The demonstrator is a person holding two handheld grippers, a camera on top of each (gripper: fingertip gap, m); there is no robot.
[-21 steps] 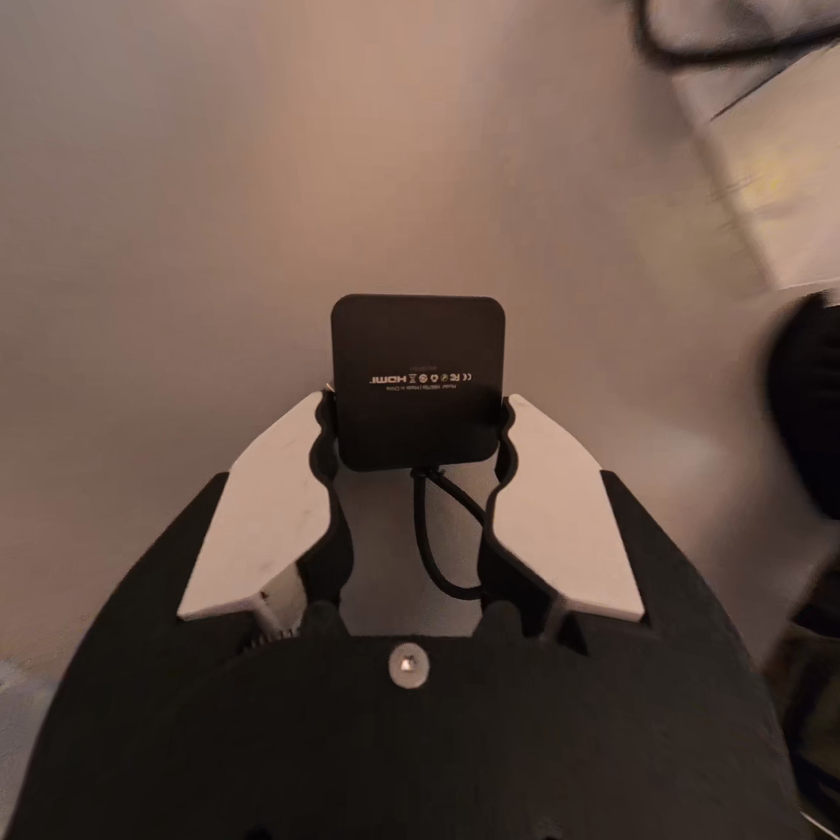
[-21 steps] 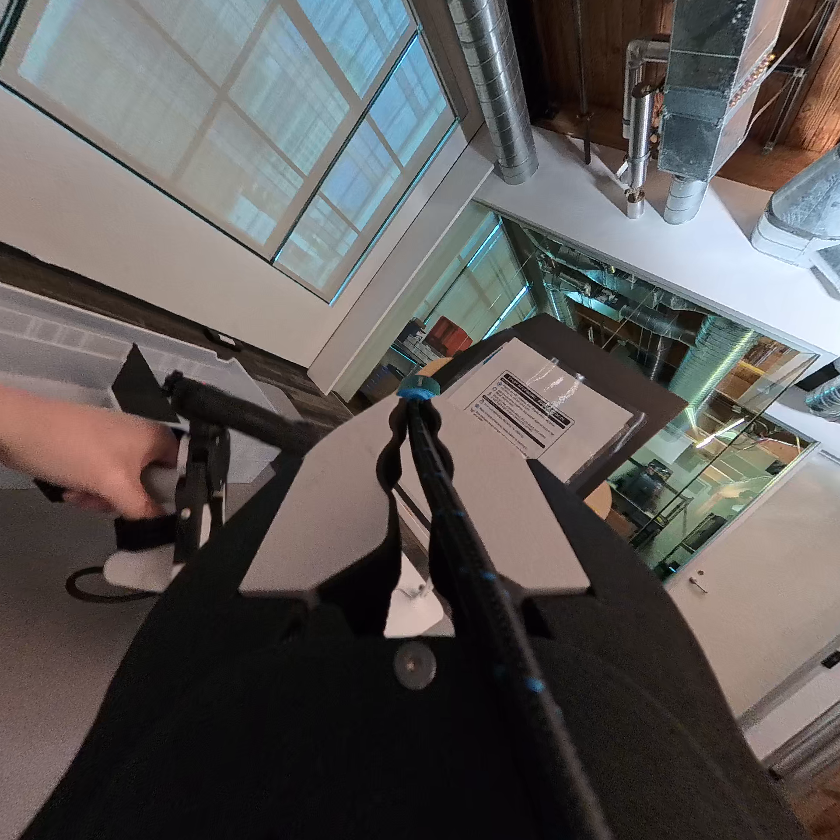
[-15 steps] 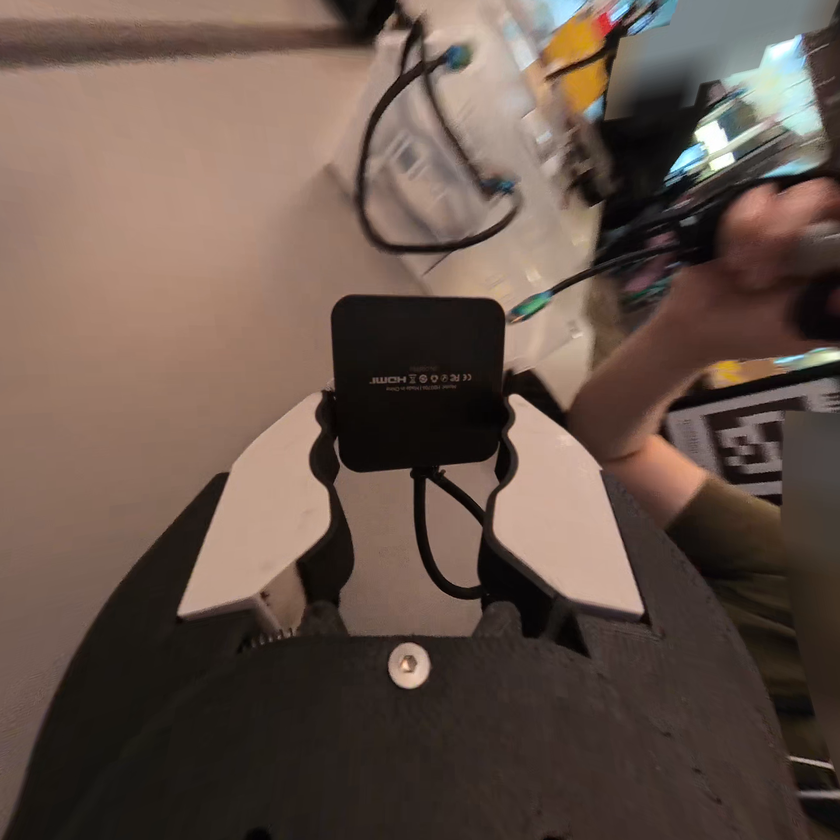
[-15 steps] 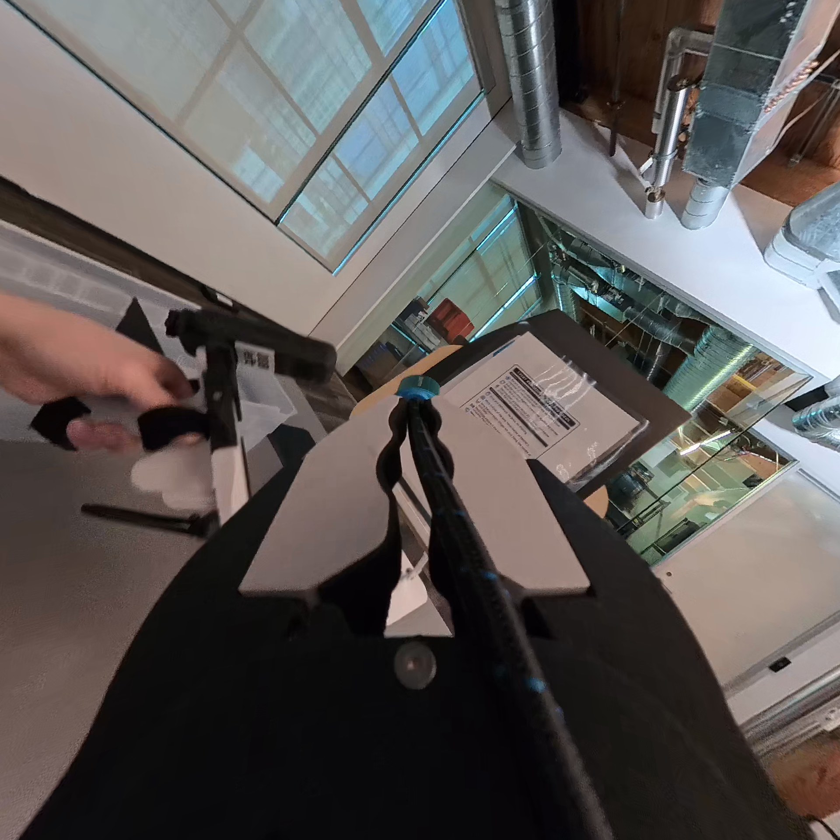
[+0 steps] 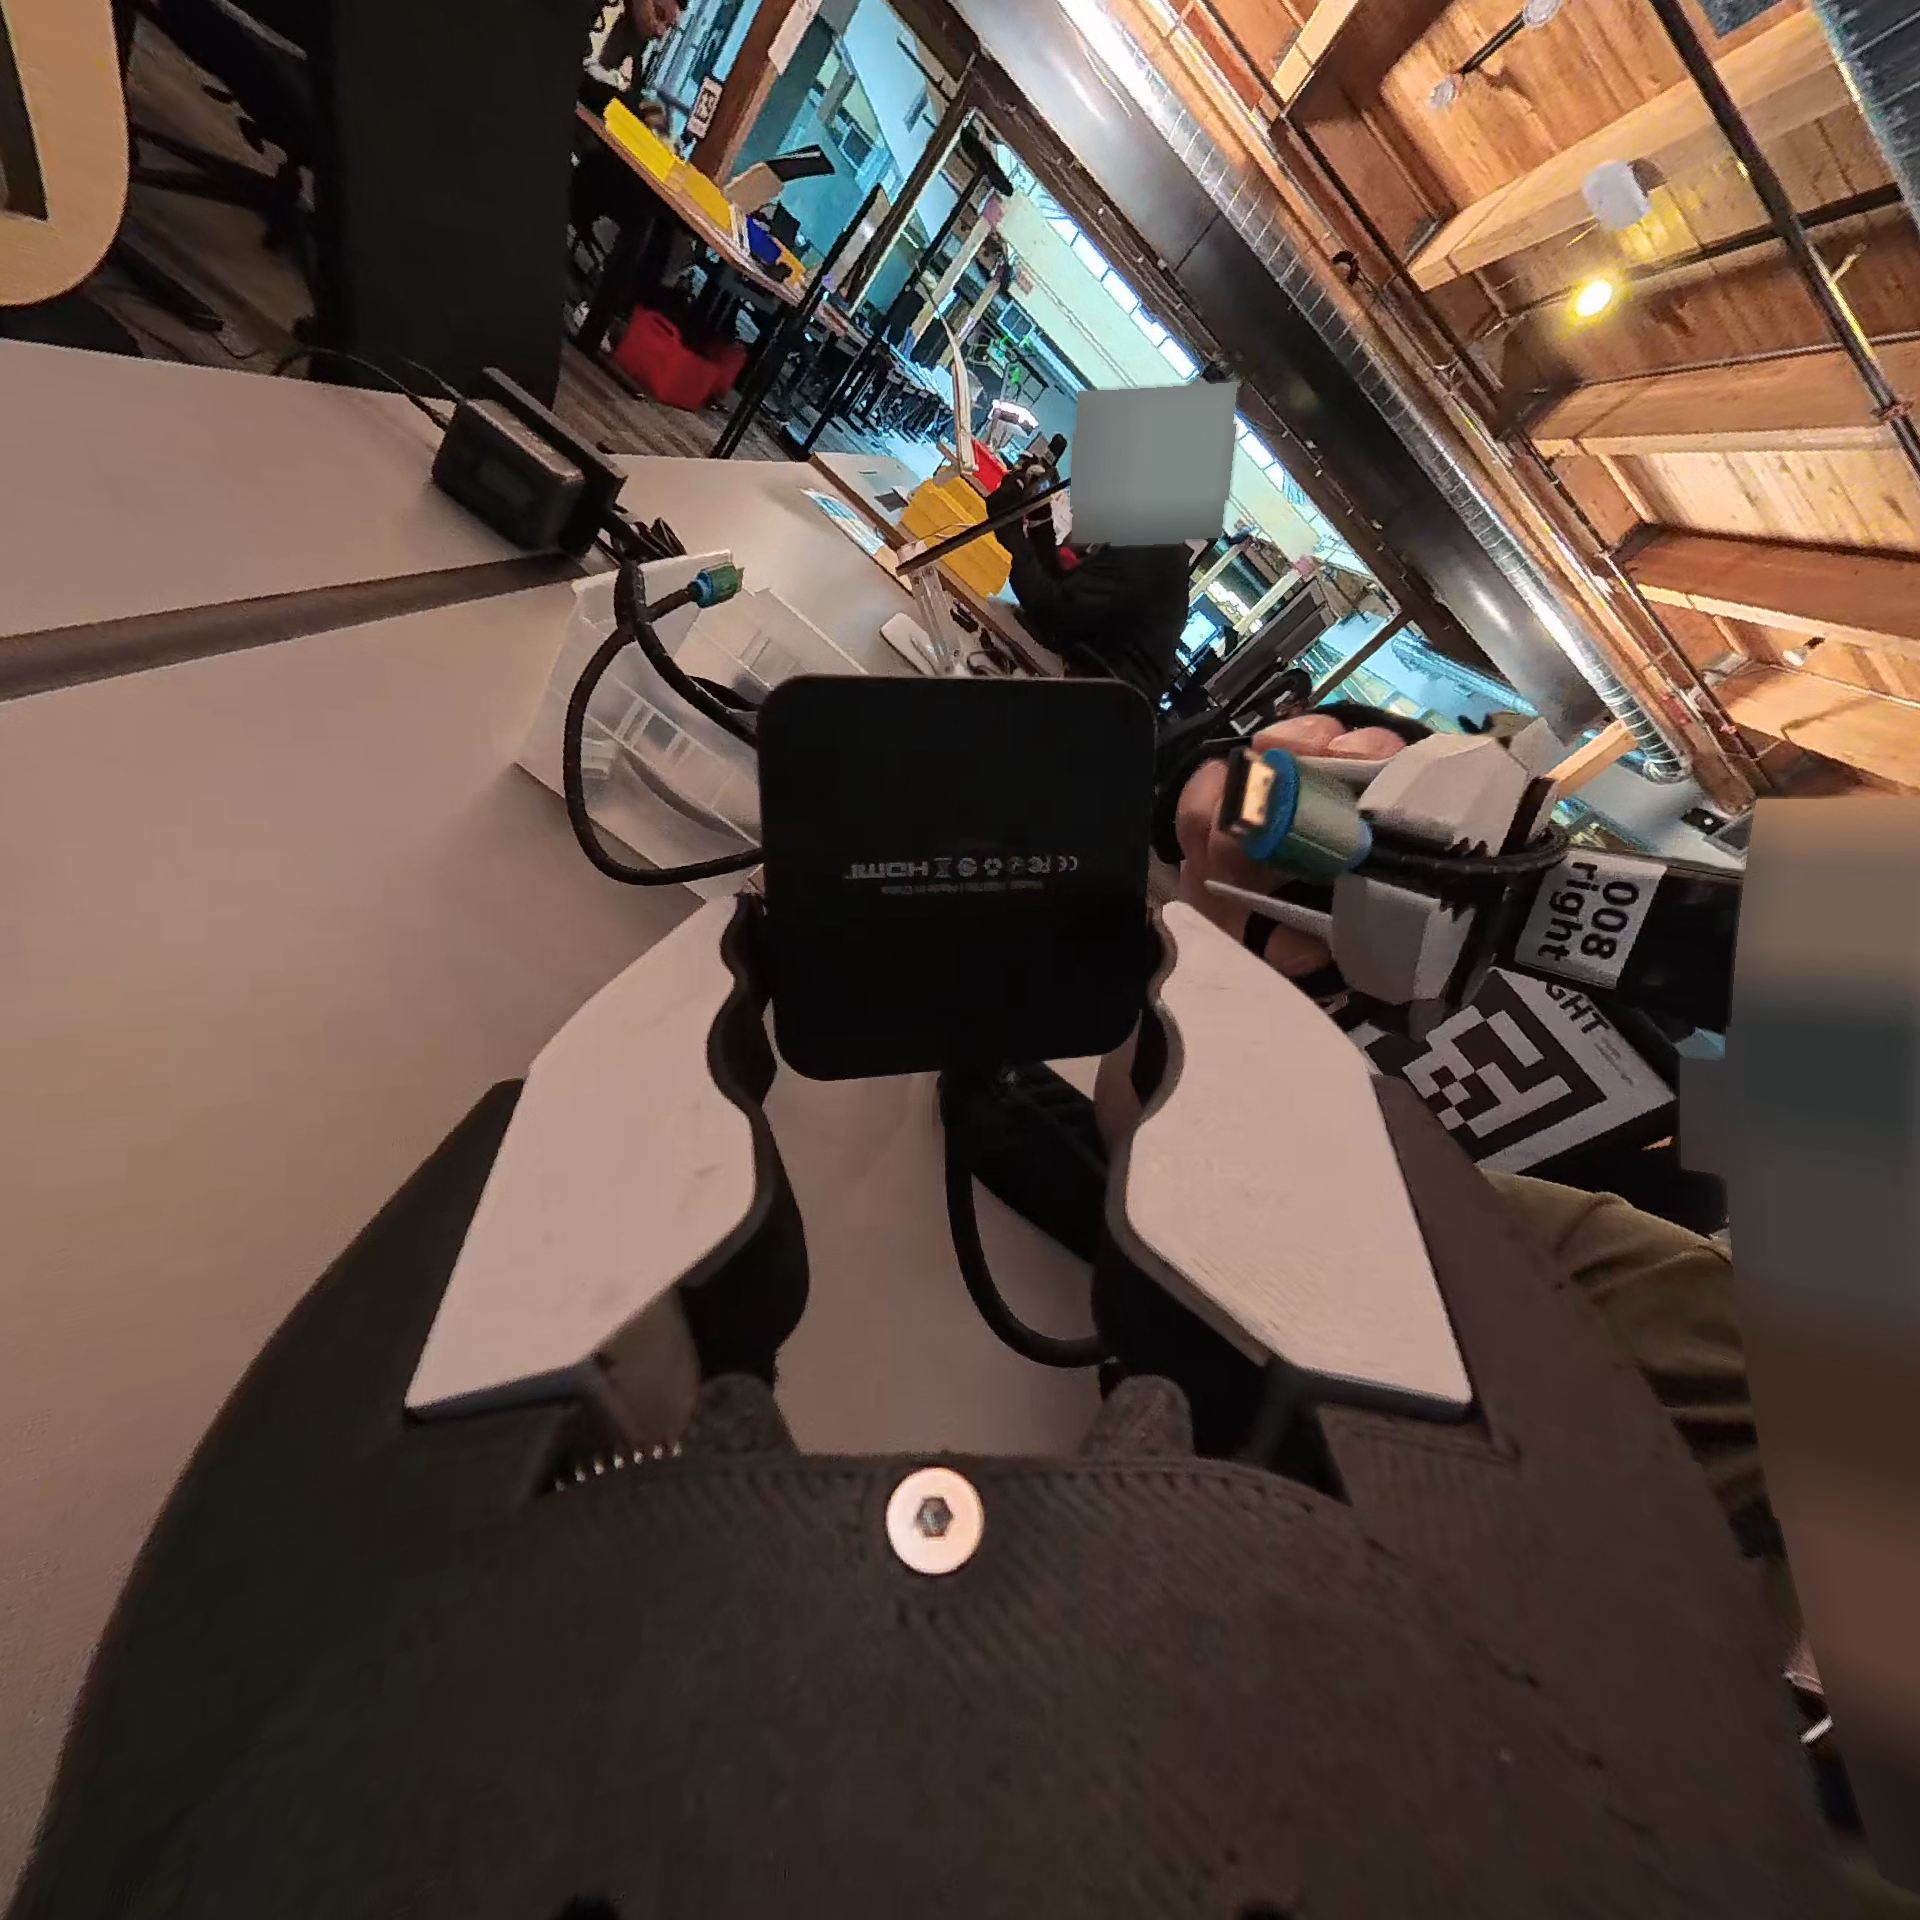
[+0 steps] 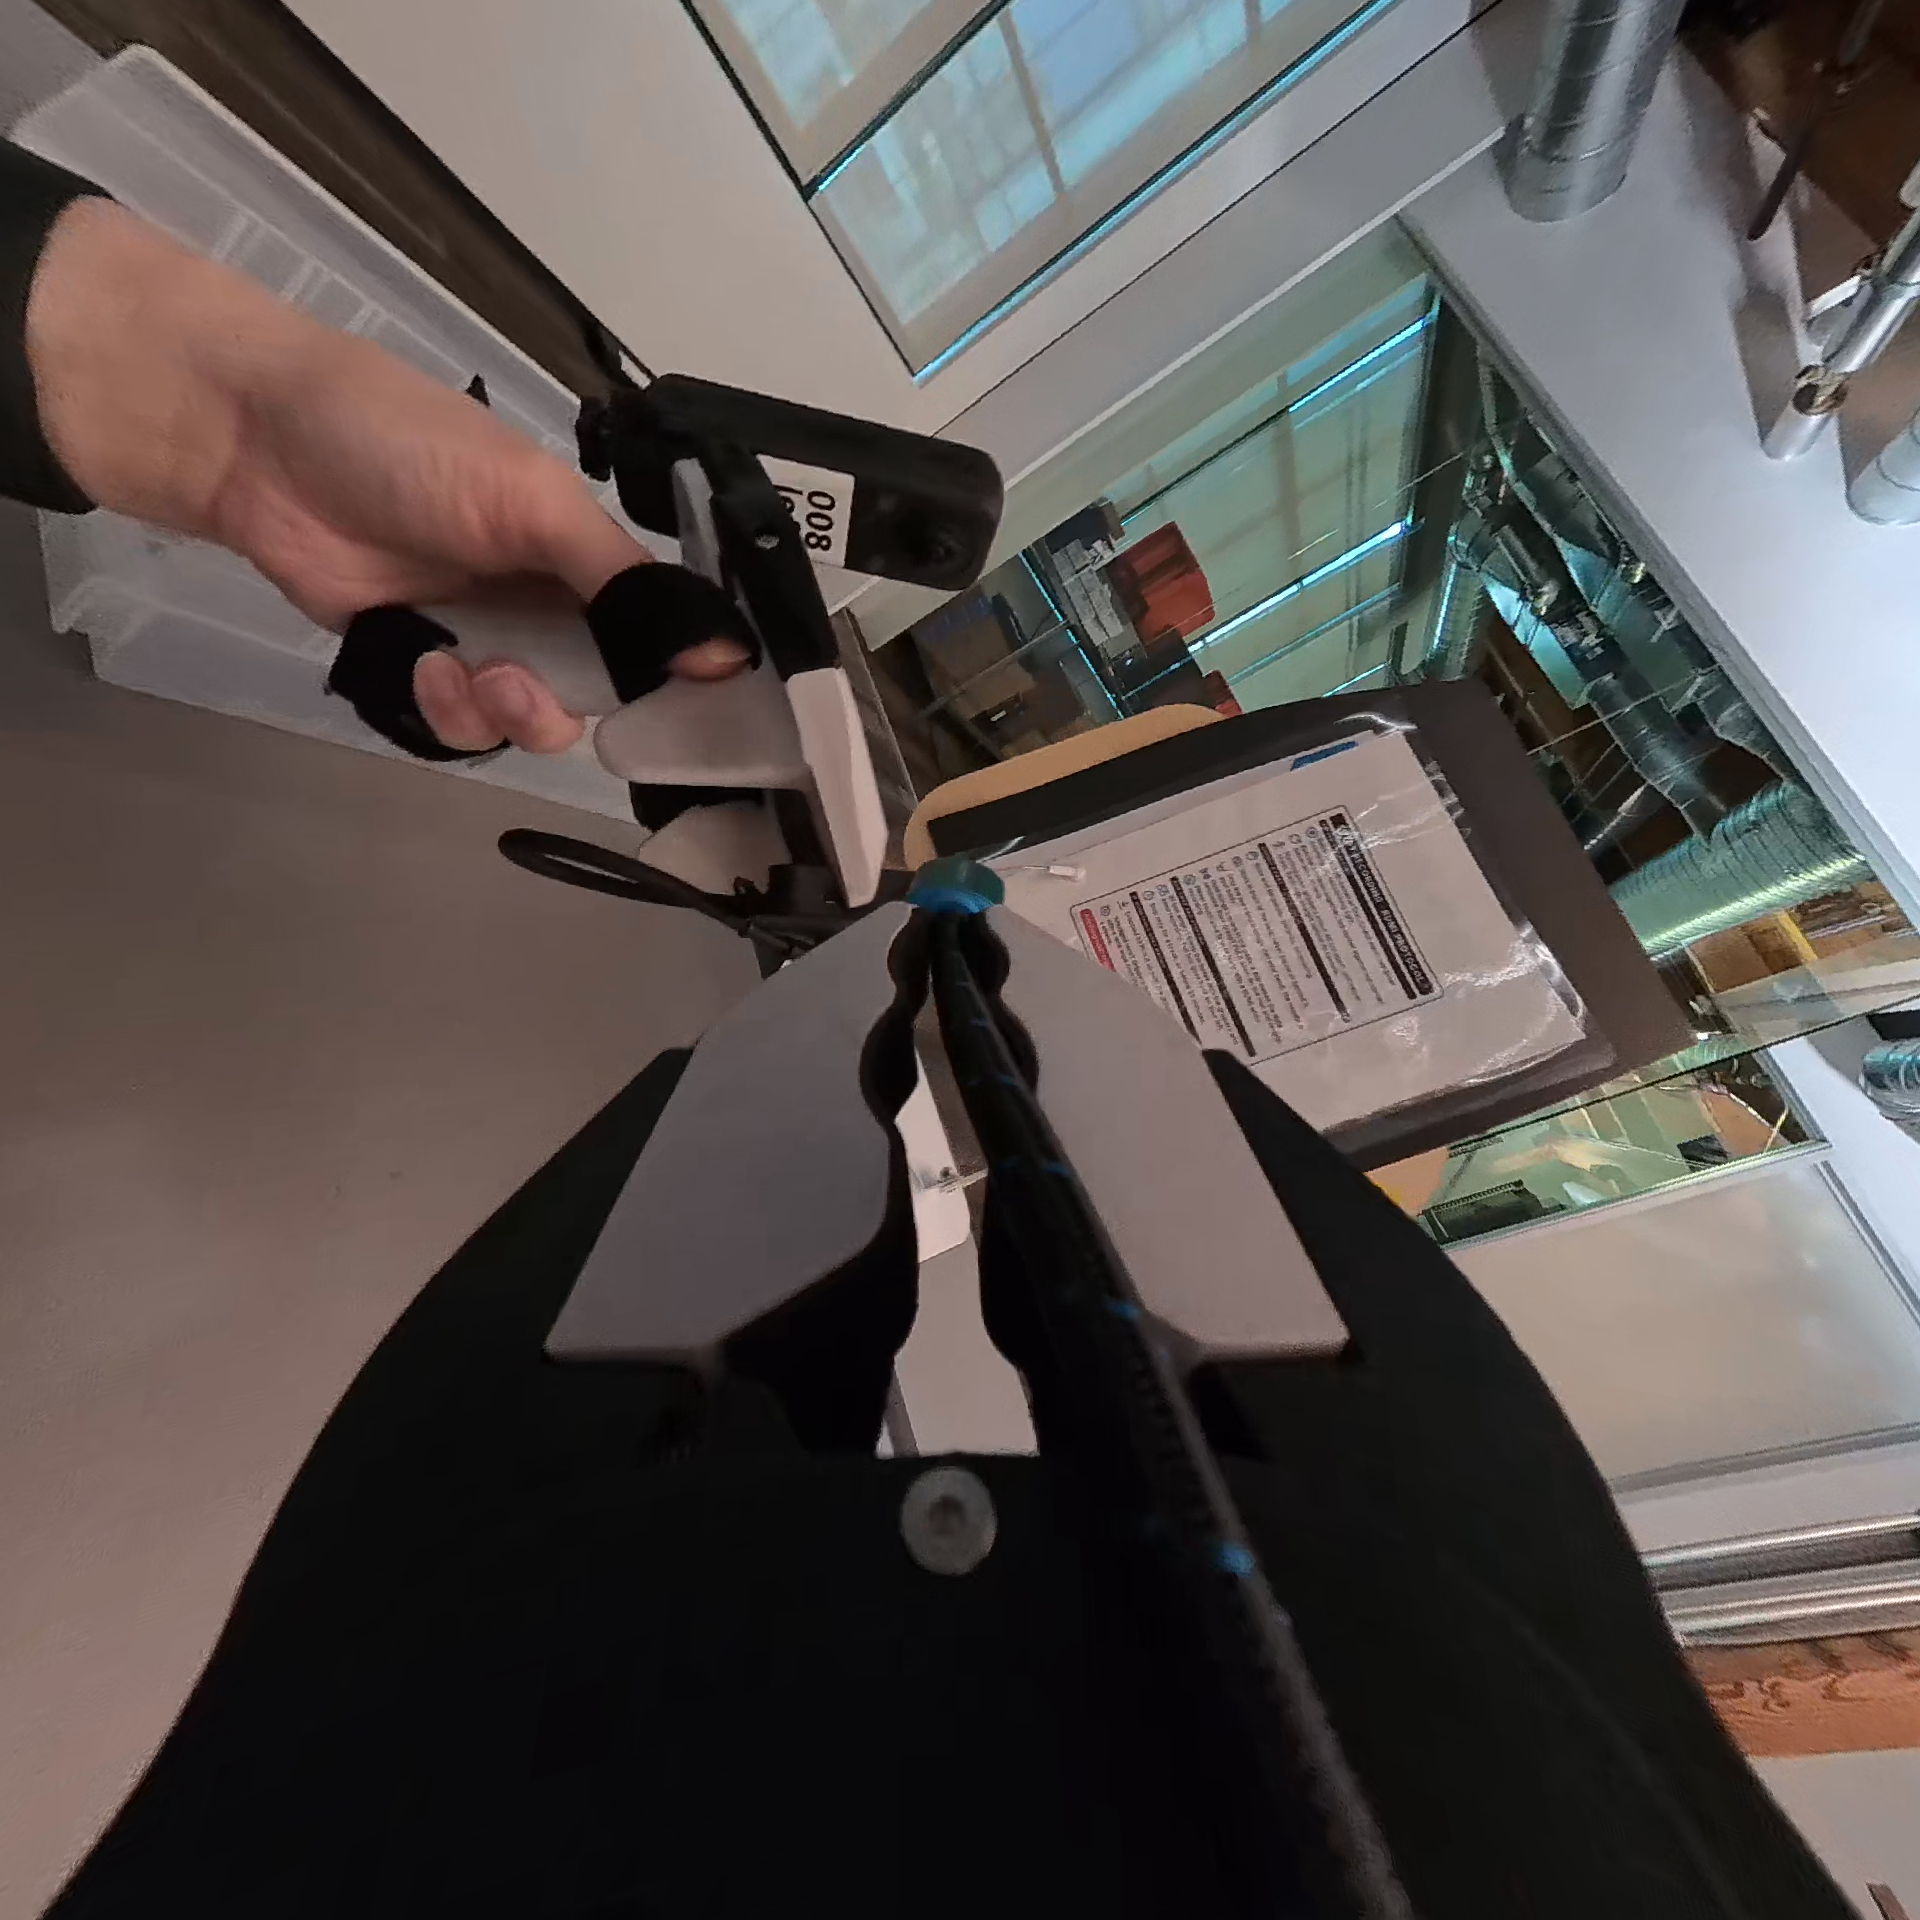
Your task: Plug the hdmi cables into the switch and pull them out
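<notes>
Plainly, the left gripper (image 5: pixel 956 935) pinching the switch (image 5: pixel 956 873) and right gripper (image 6: pixel 951 914) clamping the cable (image 6: pixel 1049 1122) could misalign, jamming the plug (image 5: pixel 1252 805).

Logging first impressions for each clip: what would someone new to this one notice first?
Dead centre of the left wrist view, the left hand-held gripper clamps a flat black switch by its two sides, lifted off the white table. Just right of it, the right hand-held gripper holds a blue-collared HDMI plug, its metal tip facing the switch but not yet touching. In the right wrist view, the black cable runs back between the shut fingers.
</notes>
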